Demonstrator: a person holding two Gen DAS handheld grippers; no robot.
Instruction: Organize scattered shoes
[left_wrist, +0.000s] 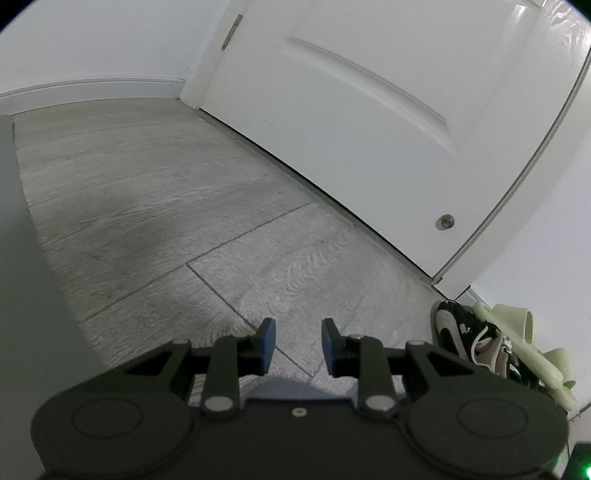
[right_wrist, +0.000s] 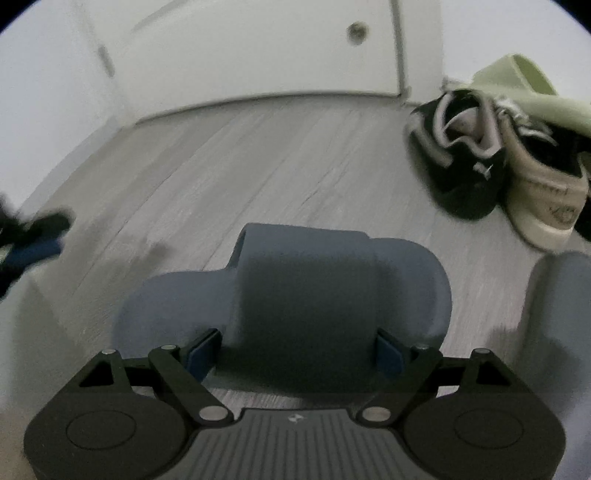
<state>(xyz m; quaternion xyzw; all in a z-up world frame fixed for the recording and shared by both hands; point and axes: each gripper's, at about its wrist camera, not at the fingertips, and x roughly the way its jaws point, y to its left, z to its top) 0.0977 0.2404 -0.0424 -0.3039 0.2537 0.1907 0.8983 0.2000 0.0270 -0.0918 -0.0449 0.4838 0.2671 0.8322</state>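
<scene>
In the right wrist view my right gripper (right_wrist: 297, 353) is shut on the wide strap of a blue-grey slide (right_wrist: 306, 284), one pad on each side of the strap. The slide looks sharp while the floor behind is blurred. A second blue-grey slide (right_wrist: 557, 295) shows at the right edge. Behind it a black sneaker (right_wrist: 465, 162), a cream sneaker (right_wrist: 543, 199) and a pale green slide (right_wrist: 524, 85) are piled by the wall. My left gripper (left_wrist: 298, 345) stands open over bare floor with nothing between its fingers. The black sneaker (left_wrist: 454, 328) and green slide (left_wrist: 517, 321) lie to its right.
A white door (left_wrist: 351, 110) with a round metal stop (left_wrist: 445, 221) near its bottom edge closes off the far side. White walls and a skirting board (left_wrist: 92, 86) border the grey wood-look floor (left_wrist: 166, 221). The other gripper shows blurred at the left edge (right_wrist: 33, 236).
</scene>
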